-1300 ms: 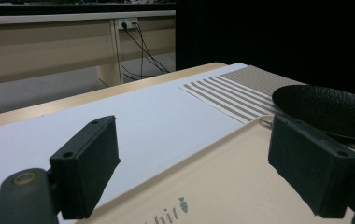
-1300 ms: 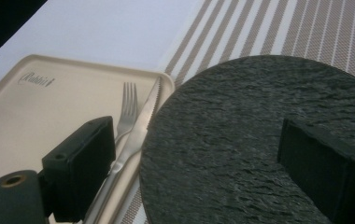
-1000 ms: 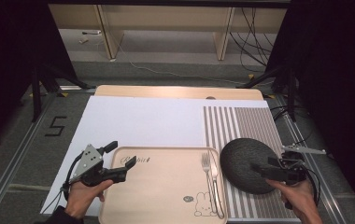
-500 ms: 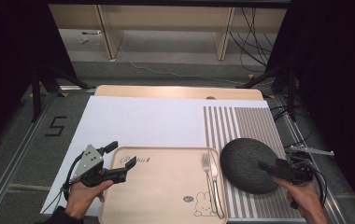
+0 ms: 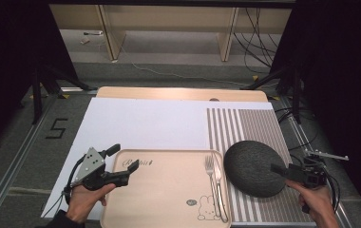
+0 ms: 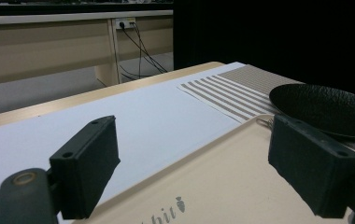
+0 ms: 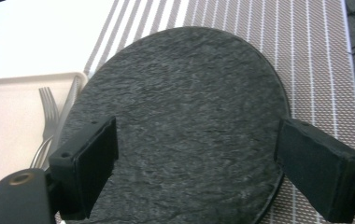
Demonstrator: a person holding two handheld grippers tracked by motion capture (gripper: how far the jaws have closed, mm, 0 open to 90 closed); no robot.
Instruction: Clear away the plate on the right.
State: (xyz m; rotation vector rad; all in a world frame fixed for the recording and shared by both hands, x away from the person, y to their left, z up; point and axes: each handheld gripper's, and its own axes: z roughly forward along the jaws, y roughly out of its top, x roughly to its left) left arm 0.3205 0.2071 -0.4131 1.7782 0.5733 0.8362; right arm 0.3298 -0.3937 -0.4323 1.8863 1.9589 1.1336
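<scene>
- High view, far left: the left gripper (image 5: pixel 121 164) sits at the near left corner of the beige tray (image 5: pixel 169 199), held in the person's left hand (image 5: pixel 86 202), its jaws spread wide with nothing between them
- Left gripper view: the same two black jaws stand apart over the tray's printed corner, one over the white sheet (image 6: pixel 133 126) and one over the tray, pointing across towards the plate
- Moving right in the high view: a fork (image 5: pixel 210 173) and a knife (image 5: pixel 220 187) lie side by side along the tray's right edge, their long axes running away from the person
- Further right: the dark round slate plate (image 5: pixel 250 166) rests on the striped placemat (image 5: pixel 240 128), its left edge just beside or slightly over the tray's right rim; I cannot tell whether they touch
- Far right: the right gripper (image 5: pixel 276 168), in the person's right hand (image 5: pixel 318 204), points left at the plate's right rim, jaws parted and gripping nothing
- Right gripper view: the plate (image 7: pixel 180 121) lies straight ahead between the spread jaws, close below them
- The plate has no long axis; it lies directly left of the right gripper, which is much the nearer of the two, so reaching it looks a short push forward
</scene>
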